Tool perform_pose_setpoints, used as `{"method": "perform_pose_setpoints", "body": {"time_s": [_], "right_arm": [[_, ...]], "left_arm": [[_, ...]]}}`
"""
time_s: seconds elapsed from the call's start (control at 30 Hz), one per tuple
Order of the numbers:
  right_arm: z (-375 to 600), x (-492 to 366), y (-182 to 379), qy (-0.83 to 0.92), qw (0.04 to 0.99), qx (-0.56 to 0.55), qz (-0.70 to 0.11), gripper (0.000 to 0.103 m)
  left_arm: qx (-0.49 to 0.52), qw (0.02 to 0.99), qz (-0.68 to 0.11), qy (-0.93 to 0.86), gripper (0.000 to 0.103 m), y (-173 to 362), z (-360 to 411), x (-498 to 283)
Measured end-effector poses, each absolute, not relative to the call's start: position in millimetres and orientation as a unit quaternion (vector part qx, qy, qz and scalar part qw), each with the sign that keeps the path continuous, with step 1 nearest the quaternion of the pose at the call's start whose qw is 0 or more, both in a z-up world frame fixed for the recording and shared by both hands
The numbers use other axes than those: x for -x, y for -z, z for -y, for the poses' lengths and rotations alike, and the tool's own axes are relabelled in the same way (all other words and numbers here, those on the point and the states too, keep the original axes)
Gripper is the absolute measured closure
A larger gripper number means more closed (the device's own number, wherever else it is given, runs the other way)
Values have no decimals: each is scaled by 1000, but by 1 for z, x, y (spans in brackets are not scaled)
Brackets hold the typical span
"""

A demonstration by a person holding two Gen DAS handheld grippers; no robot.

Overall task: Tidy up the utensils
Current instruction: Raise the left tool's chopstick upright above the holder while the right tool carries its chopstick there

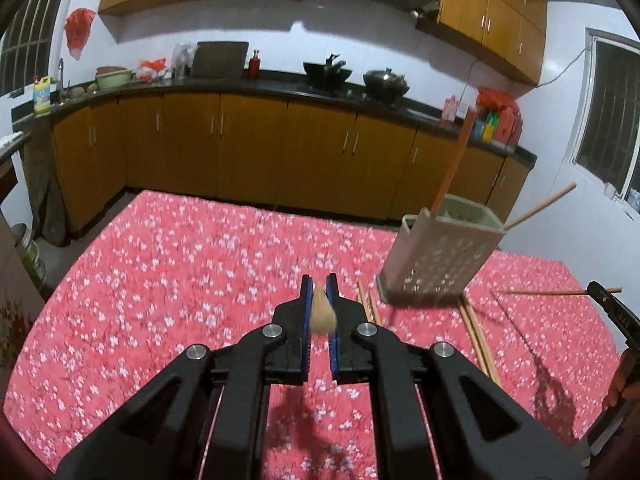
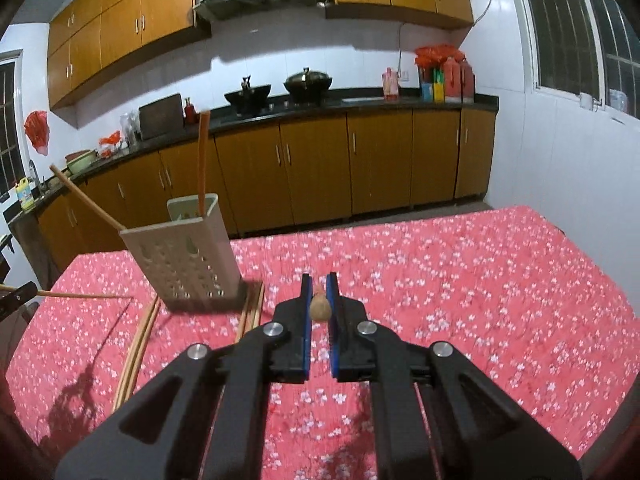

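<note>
Two hand-held grippers above a table [image 1: 168, 264] under a red floral cloth, each carrying one chopstick; the left gripper [image 1: 319, 300] has its blue pads closed on a pale chopstick [image 1: 323, 312] seen end-on, and the right gripper [image 2: 319, 298] is likewise closed on a brownish chopstick [image 2: 320, 307]; each stick is gripped part-way along, which judged from the task suits dropping it end-first into the holder. The perforated utensil holder [image 1: 436, 256] stands upright toward the table's far edge, between the two grippers' lines of sight, already holding an orange stick [image 1: 454, 164] and a wooden stick [image 1: 540, 206] that lean outward; loose chopstick pairs [image 1: 478, 336] lie flat on the cloth at either side of its base, touching or just beside it. The cloth ahead of both grippers is bare, so approach room is ample; the leaning sticks crowd the holder's mouth, a likely snag.
</note>
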State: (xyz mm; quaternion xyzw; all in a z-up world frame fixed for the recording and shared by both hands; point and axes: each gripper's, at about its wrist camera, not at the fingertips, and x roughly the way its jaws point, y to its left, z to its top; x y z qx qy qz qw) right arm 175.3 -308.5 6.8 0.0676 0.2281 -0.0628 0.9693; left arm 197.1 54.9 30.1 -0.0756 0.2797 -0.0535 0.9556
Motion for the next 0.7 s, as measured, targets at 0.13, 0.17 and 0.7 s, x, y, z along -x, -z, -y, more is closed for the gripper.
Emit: {"method": "perform_pose_setpoints", "body": {"time_s": [0.13, 0.17, 0.7], "right_arm": [[310, -169, -27, 57, 976, -71, -198, 95], [310, -167, -33, 54, 977, -71, -191, 95], [276, -148, -137, -60, 990, -84, -91, 95]], "left_arm": [[73, 961, -261, 55, 96, -45, -55, -197], [73, 962, -256, 56, 96, -49, -56, -196], [64, 974, -180, 125, 96, -121, -18, -178]]}}
